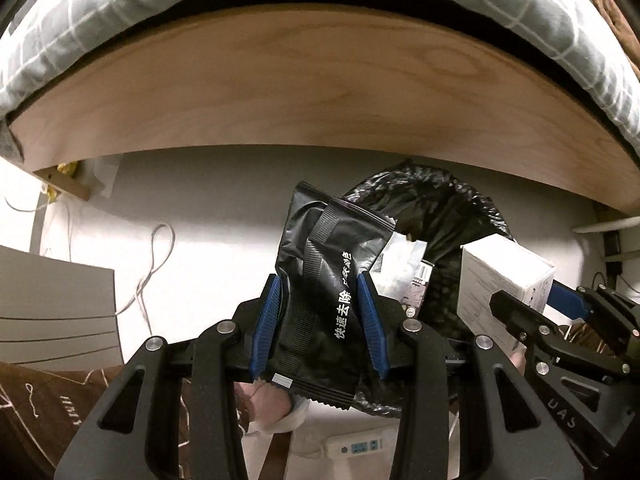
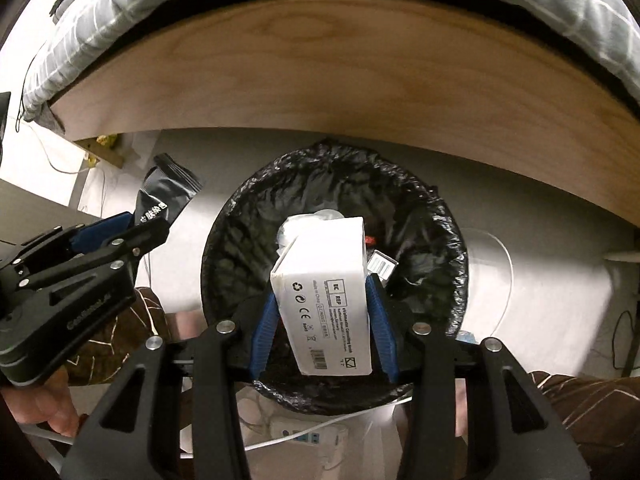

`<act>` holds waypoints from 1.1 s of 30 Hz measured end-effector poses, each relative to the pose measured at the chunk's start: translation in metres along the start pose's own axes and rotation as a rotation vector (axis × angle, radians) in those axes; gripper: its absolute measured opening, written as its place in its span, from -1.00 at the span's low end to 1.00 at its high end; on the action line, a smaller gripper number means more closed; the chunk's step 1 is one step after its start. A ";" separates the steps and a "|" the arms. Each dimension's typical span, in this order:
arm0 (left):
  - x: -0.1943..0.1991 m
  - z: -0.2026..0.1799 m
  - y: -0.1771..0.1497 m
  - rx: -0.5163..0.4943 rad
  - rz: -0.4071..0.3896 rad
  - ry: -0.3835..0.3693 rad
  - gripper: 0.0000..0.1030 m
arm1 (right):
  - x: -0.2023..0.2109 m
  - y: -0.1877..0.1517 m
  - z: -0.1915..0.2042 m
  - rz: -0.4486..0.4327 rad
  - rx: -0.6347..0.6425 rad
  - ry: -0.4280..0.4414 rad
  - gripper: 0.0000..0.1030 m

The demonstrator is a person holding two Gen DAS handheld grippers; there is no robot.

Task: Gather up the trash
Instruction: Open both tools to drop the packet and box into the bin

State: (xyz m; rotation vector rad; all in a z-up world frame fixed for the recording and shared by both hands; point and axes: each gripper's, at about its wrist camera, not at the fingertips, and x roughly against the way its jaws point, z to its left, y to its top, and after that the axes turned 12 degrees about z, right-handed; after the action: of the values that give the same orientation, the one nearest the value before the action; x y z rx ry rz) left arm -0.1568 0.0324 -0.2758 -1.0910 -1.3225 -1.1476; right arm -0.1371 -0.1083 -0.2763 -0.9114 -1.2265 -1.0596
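A black foil packet (image 1: 328,248) with white print stands upright between the blue pads of my left gripper (image 1: 320,284), which is shut on it. It hangs just left of a round bin lined with a black bag (image 1: 452,208). My right gripper (image 2: 322,292) is shut on a white cardboard box (image 2: 324,264), held straight over the bin's mouth (image 2: 440,240). Paper and plastic scraps lie inside the bin. In the right wrist view the left gripper (image 2: 146,222) and its packet (image 2: 168,188) show at the left. The left wrist view catches the right gripper (image 1: 528,300) and the box (image 1: 500,272) at the right.
A wooden bed rail (image 1: 280,92) with grey checked bedding (image 1: 100,20) overhangs just behind the bin. A white power strip (image 1: 356,446) and loose white cables (image 1: 156,264) lie on the pale floor. Brown fabric (image 2: 592,412) sits on both near sides, and grey panels (image 1: 56,304) stand at the left.
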 end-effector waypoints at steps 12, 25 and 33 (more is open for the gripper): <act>-0.007 -0.029 0.005 -0.058 0.012 -0.022 -0.25 | 0.006 -0.011 -0.033 -0.041 -0.068 -0.076 0.64; -0.016 -0.100 0.009 -0.190 0.037 -0.051 -0.23 | 0.024 -0.034 -0.096 -0.087 -0.207 -0.105 0.72; -0.013 -0.100 0.007 -0.189 0.000 -0.013 0.24 | 0.029 -0.033 -0.097 -0.109 -0.214 -0.096 0.72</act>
State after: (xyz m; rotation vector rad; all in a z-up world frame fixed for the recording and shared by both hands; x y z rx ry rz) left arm -0.1356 -0.0657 -0.2867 -1.2362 -1.2431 -1.2869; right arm -0.1416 -0.2133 -0.2609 -1.0791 -1.2705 -1.2638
